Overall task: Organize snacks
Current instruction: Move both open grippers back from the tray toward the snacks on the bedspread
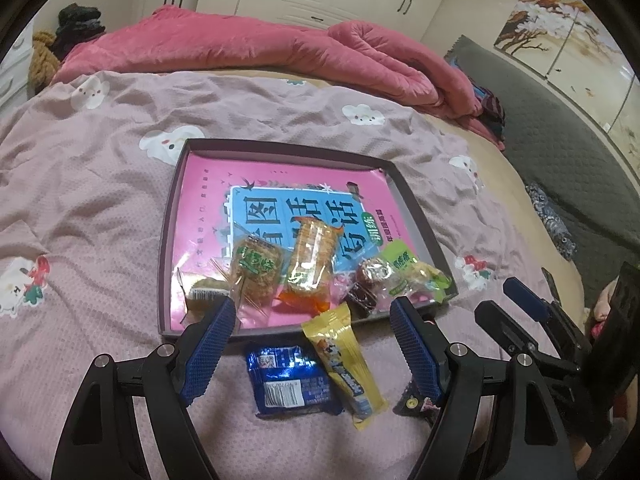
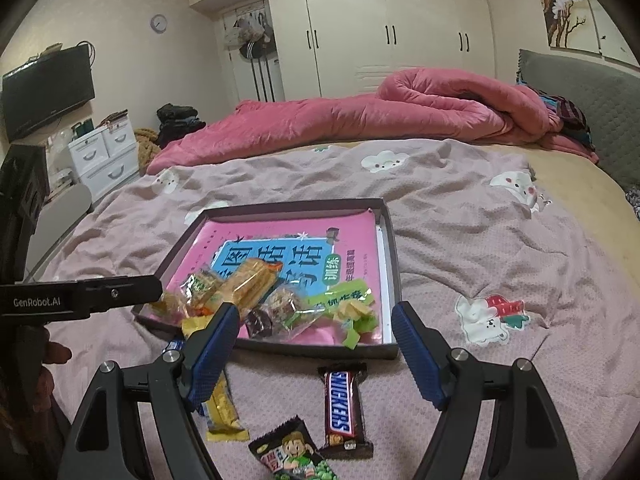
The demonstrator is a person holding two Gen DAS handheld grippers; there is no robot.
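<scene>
Holding both grippers over the bed, you have the left gripper (image 1: 312, 344) and the right gripper (image 2: 314, 354) with jaws spread wide and nothing between the pads, which suggests you are between picks. Nearest you, four snacks lie loose on the mauve bedspread (image 2: 480, 240): a blue packet (image 1: 290, 380) and a yellow wrapped bar (image 1: 344, 360) under the left gripper, a Snickers bar (image 2: 344, 408) and a dark cartoon packet (image 2: 292, 454) under the right. They sit just outside the shallow box (image 2: 394, 276), likely waiting to go in. Beyond them, the box holds a pink book as its floor, with several clear-wrapped pastries and a green-labelled packet (image 2: 344, 304) bunched at its near edge, probably dropped where reaching was easiest. Farthest off, a rolled pink quilt (image 2: 400, 108) lies across the bed before white wardrobes.
</scene>
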